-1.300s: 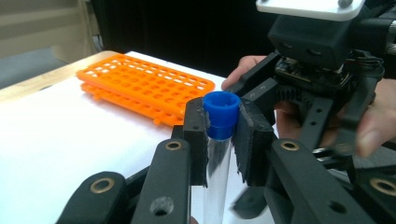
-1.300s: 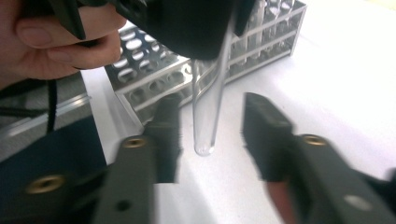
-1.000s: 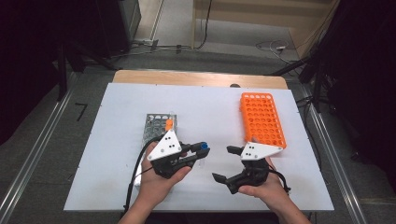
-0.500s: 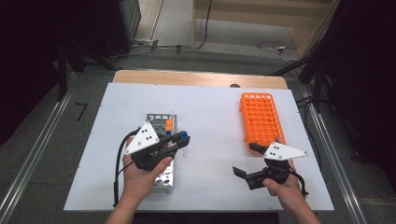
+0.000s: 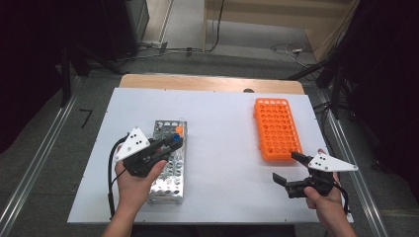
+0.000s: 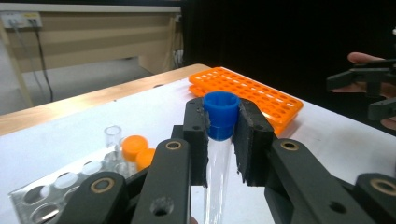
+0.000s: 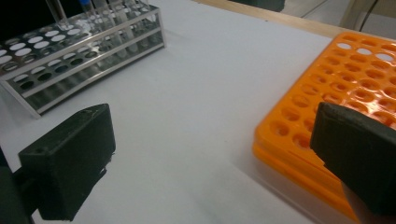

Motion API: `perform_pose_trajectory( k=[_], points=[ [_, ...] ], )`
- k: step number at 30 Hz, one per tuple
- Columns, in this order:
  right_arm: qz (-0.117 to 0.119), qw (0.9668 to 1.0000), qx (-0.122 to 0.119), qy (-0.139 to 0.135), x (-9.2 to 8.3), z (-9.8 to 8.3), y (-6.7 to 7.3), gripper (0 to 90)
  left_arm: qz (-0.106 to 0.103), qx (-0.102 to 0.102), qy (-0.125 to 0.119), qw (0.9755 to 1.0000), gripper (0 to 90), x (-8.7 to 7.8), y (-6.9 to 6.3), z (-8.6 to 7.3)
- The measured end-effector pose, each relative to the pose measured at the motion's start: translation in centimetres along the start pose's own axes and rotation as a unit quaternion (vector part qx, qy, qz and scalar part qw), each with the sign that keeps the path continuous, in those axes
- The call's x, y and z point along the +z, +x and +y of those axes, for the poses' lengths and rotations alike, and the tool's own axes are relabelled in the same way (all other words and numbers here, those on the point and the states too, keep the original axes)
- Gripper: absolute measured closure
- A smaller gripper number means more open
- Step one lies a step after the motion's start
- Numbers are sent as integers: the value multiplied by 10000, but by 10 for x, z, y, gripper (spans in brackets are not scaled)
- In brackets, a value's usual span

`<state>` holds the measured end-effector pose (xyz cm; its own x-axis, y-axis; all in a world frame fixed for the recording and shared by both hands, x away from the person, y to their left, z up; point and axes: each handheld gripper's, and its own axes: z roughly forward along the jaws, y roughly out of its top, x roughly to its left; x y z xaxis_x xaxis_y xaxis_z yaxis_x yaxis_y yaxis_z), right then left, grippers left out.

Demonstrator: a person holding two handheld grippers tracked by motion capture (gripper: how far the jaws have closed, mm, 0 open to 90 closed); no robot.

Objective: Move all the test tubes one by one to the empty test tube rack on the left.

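A white table (image 5: 222, 128) is seen from above, with two racks set on it well apart. An orange rack (image 5: 276, 129) lies toward the right side; a metal rack (image 5: 168, 165) lies left of centre. In the metal rack, two orange caps (image 6: 139, 150) and an uncapped clear tube (image 6: 112, 136) are visible at the far end.

The left gripper (image 5: 168, 144) is held over the metal rack. Its jaws are clamped on a clear tube with a blue cap (image 6: 220, 116) — the pads press on both sides, just under the cap. The tube is thus held clear of the table, above the metal rack.

The right gripper (image 5: 287, 169) is held near the lower end of the orange rack. Its jaws are spread wide — nothing is gripped between them.
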<state>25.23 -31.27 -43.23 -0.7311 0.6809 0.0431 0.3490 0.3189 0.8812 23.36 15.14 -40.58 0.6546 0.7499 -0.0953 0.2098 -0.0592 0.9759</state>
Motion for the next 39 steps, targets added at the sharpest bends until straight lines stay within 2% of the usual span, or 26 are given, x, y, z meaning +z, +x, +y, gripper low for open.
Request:
perform_pose_trajectory(
  k=[6,10,15,22,28,31,34,36,39],
  points=[
    [-179,9997,171,17,-5,-8,-17,0,181,-45,-24,9998,763,2,3,-7],
    [-217,9995,208,40,-6,-11,-22,0,264,-74,-38,9996,762,2,3,-9],
    [-233,9994,245,37,-5,-13,-25,0,279,-63,20,9996,762,5,0,-13],
    [-224,9992,317,3,-6,-14,-27,0,393,89,34,9992,762,5,-4,-15],
    [-228,9993,311,-7,-5,-15,-28,0,596,171,76,9980,761,4,-6,-16],
    [-214,9992,336,-6,-5,-15,-28,0,668,121,8,9977,761,4,-6,-17],
    [-205,9993,326,24,-3,-15,-28,0,620,123,108,9979,761,8,-8,-18],
    [-207,9993,321,35,-3,-16,-28,0,651,156,195,9976,761,10,-9,-20],
    [-205,9993,314,37,-2,-16,-28,0,679,100,268,9973,759,10,-9,-22]
  ],
)
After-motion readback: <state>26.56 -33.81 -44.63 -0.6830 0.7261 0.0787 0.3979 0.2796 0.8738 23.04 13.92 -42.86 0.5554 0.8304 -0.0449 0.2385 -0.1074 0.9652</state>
